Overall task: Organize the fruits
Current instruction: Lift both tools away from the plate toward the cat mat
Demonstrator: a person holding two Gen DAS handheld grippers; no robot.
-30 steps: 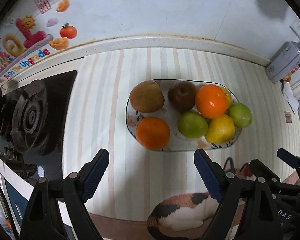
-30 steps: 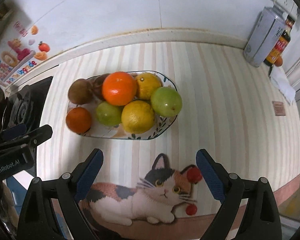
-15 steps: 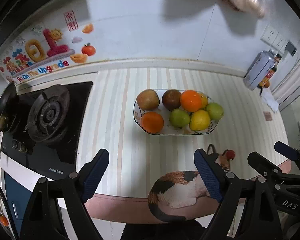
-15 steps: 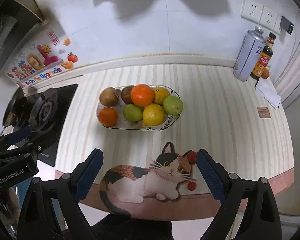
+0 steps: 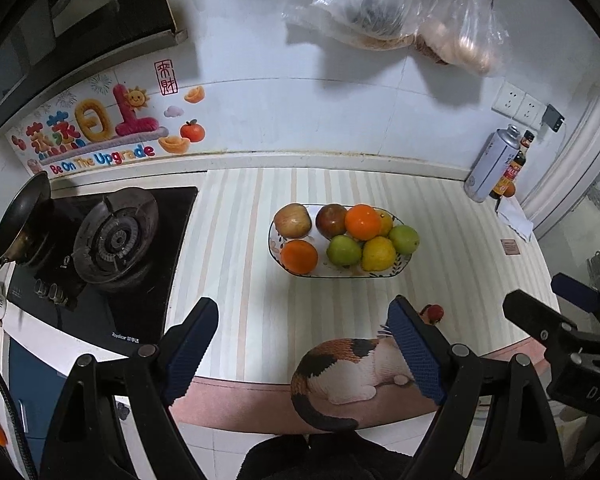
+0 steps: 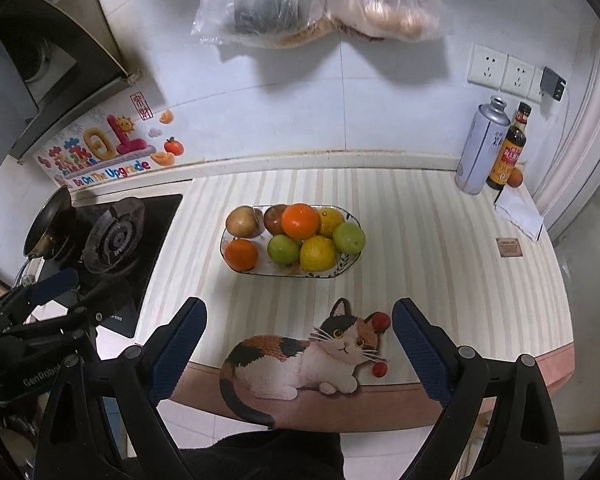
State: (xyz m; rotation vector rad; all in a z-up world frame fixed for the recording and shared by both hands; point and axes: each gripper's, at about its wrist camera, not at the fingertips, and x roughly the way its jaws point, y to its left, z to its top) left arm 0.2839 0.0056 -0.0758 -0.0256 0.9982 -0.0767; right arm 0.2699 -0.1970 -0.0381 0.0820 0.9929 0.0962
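Note:
An oval patterned dish (image 5: 396, 269) (image 6: 350, 258) on the striped counter mat holds several fruits: two oranges (image 5: 299, 256) (image 6: 299, 221), two green fruits (image 5: 343, 251) (image 6: 348, 237), yellow lemons (image 5: 378, 254) (image 6: 317, 253), a tan apple (image 5: 292, 221) (image 6: 242, 221) and a dark red apple (image 5: 331, 220) (image 6: 273, 218). My left gripper (image 5: 306, 344) is open and empty, well back from the dish above the counter's front edge. My right gripper (image 6: 300, 344) is open and empty, also back over the front edge. Each gripper shows at the side of the other's view.
A gas hob (image 5: 112, 240) with a pan (image 5: 20, 216) lies left. A spray can (image 6: 480, 148) and sauce bottle (image 6: 508, 148) stand at the back right. Plastic bags (image 6: 316, 4) hang on the wall. A cat picture (image 6: 300, 360) marks the mat's front.
Both grippers have pulled back and up from the dish, so the fruits look smaller and the wall, bags and hob come into view. Both stay open and empty.

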